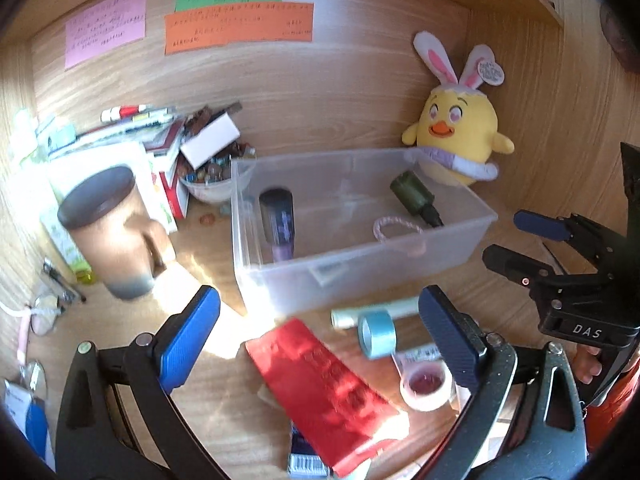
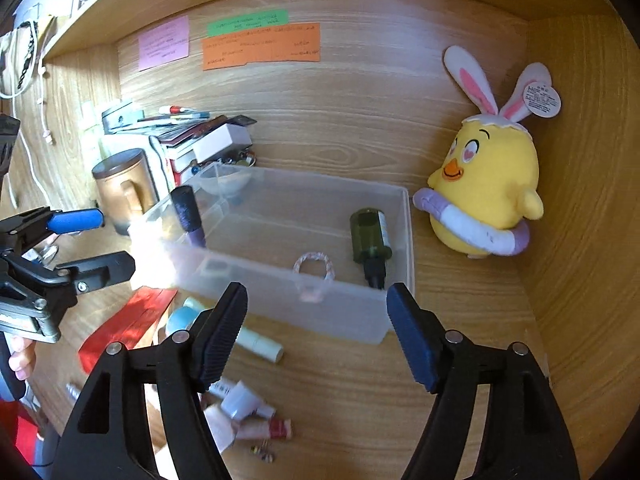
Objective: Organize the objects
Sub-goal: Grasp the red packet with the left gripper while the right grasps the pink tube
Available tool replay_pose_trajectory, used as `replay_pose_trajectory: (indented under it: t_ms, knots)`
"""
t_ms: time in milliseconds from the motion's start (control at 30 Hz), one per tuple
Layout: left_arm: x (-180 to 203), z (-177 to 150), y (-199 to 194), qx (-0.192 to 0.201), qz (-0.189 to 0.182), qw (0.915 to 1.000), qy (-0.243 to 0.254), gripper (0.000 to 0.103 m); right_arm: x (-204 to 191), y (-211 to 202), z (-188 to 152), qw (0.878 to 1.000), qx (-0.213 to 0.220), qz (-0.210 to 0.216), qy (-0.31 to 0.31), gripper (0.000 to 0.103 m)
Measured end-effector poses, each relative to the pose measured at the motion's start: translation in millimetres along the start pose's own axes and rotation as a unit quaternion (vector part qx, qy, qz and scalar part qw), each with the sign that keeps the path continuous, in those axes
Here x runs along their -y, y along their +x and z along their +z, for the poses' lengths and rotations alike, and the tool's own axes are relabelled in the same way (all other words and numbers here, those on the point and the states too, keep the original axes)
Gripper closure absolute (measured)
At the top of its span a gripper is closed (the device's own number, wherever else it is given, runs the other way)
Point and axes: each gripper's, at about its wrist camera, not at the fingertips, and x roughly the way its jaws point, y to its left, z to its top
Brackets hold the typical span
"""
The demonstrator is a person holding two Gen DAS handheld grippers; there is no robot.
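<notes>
A clear plastic bin (image 1: 476, 236) (image 2: 344, 322) stands on the wooden desk. Inside it lie a purple bottle with a black cap (image 1: 278, 224) (image 2: 188, 216), a dark green bottle (image 1: 414, 194) (image 2: 370, 240) and a pink ring (image 1: 396, 228) (image 2: 314, 266). My left gripper (image 1: 318, 304) hangs open in front of the bin, above a red packet (image 1: 320, 388), a blue tape roll (image 1: 376, 332) and a pink tape roll (image 1: 426, 386). My right gripper (image 2: 316, 296) is open too, empty, before the bin's near wall. A pale tube (image 2: 260, 344) lies below it.
A yellow chick plush (image 1: 460, 132) (image 2: 488, 184) sits in the back right corner. Left of the bin stand a lidded mug (image 1: 112, 232), a bowl of beads (image 1: 208, 180) and stacked books. Small tubes (image 2: 244, 404) lie near the desk's front. Coloured notes hang on the back wall.
</notes>
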Motion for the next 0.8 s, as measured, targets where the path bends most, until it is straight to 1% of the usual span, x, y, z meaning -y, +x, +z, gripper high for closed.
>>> replay_pose_trajectory:
  t_ms: [233,433,600,700,767,800]
  knots:
    - [8.4,-27.6,9.3,-0.040,-0.017,0.9990,-0.008,0.002,-8.4,-2.1,-23.4,1.000,-0.020,0.016,-0.001,0.034]
    - [11.5,-46.9,14.8,-0.059,-0.010,0.9982,-0.007,0.002,-14.0,6.3,-41.6,0.998,-0.052,0.041,0.011,0.034]
    - [1.2,-59.8,18.1,-0.079,-0.004,0.9967,-0.021,0.002,-17.4,14.2,-50.4,0.995,-0.074,0.055,0.022,0.034]
    - [-9.0,-67.8,15.6,-0.089,0.000,0.9955,-0.030,0.002,-18.5,16.4,-52.7,0.995,-0.079,0.058,0.025,0.036]
    - [-17.0,-73.0,11.3,-0.093,0.003,0.9950,-0.036,0.002,-18.2,16.5,-53.6,0.995,-0.082,0.059,0.027,0.043]
    - [-19.8,-75.5,9.1,-0.094,0.003,0.9948,-0.039,0.002,-17.6,16.6,-54.3,0.994,-0.084,0.059,0.028,0.044]
